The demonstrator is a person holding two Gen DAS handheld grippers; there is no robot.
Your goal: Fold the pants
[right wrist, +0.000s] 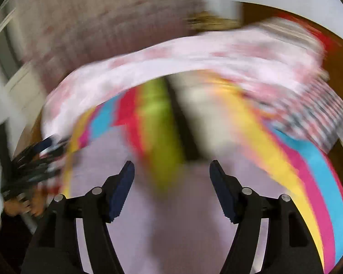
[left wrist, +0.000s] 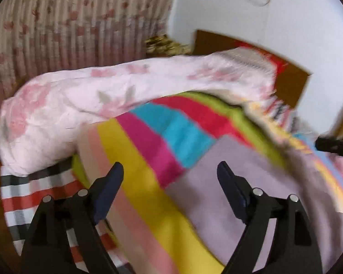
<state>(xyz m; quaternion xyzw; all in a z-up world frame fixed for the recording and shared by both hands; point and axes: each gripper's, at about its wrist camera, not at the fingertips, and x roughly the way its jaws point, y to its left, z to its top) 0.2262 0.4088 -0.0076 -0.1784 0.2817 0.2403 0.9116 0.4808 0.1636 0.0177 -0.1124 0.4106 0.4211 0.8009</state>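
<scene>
The pale lilac pants point(left wrist: 244, 182) lie flat on a bed with a rainbow-striped cover point(left wrist: 162, 137). My left gripper point(left wrist: 170, 170) is open and empty, hovering above the cover at the pants' left edge. In the right wrist view, blurred by motion, the lilac pants point(right wrist: 171, 217) fill the lower middle, with a blurred pale green and beige shape point(right wrist: 192, 118) lying across their far part. My right gripper point(right wrist: 171, 167) is open and empty above the pants. The right gripper's dark tip point(left wrist: 333, 147) shows at the right edge of the left wrist view.
A pink floral quilt point(left wrist: 103, 98) is bunched along the far side of the bed. A red, white and grey striped cloth point(left wrist: 34, 194) lies at the left. A brown headboard point(left wrist: 290, 84) and a white wall point(left wrist: 285, 22) stand behind. A floral curtain point(left wrist: 68, 22) hangs at the back left.
</scene>
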